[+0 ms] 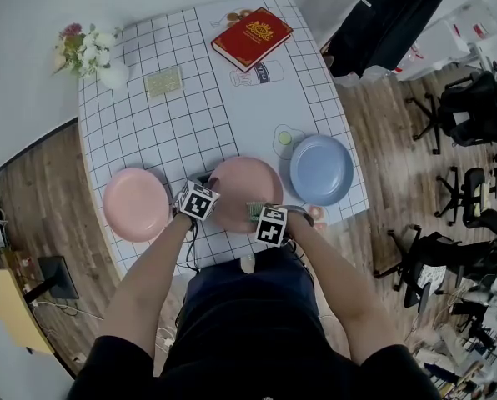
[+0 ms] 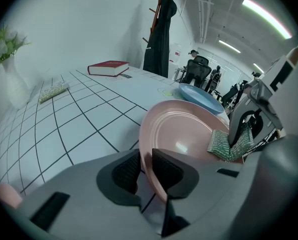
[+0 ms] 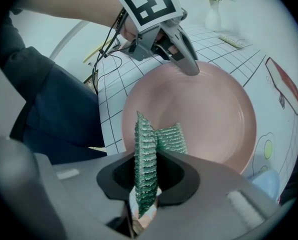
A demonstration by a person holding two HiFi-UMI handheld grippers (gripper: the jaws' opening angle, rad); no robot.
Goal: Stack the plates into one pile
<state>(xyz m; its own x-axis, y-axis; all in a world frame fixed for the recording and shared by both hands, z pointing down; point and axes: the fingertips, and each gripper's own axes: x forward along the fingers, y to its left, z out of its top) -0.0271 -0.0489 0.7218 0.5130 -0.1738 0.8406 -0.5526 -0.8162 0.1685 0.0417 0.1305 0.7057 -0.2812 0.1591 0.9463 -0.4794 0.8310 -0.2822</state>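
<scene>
Three plates lie along the near edge of the checked table [image 1: 148,132]: a pink plate [image 1: 136,204] at left, a second pink plate [image 1: 247,182] in the middle, and a blue plate [image 1: 321,169] at right. My left gripper [image 1: 210,188] [image 2: 146,171] is shut on the left rim of the middle pink plate [image 2: 184,129]. My right gripper [image 1: 257,212] [image 3: 151,179] is shut on a folded green scouring cloth [image 3: 146,164], which hangs over that plate's near side [image 3: 204,114]. The cloth [image 2: 224,145] touches the plate's inner face.
A red book [image 1: 251,37] lies at the table's far side. A vase of flowers [image 1: 94,57] stands at the far left corner, a small flat packet [image 1: 163,82] beside it. Office chairs [image 1: 469,107] stand on the wooden floor to the right.
</scene>
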